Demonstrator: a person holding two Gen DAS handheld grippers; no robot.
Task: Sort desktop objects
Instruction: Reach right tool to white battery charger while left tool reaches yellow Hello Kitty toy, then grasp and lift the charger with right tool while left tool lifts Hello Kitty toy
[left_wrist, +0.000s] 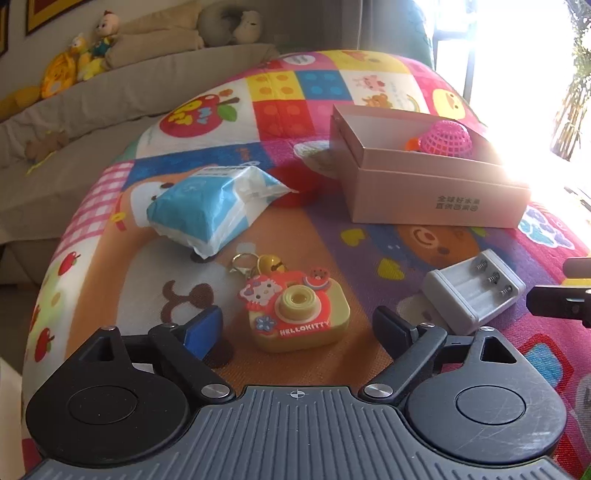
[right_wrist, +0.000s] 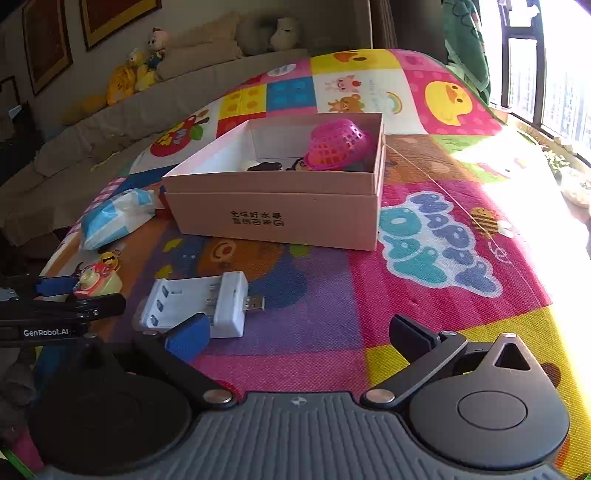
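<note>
Left tool (left_wrist: 297, 325) spread wide, empty, fingers bracketing the Hello Kitty toy camera (left_wrist: 295, 310) at 12 o'clock, not yet touching it. Step in hand, by judgement: pickup of the camera; next move calls for a lower, forward reach and a close on its sides, then carry to the pink box (left_wrist: 424, 173) at 1 o'clock. Right tool (right_wrist: 295, 336) also apart, empty; battery charger (right_wrist: 201, 301) at its 10 o'clock. Tissue pack (left_wrist: 218, 206) lies at 11 o'clock on the counter (right_wrist: 443, 295).
</note>
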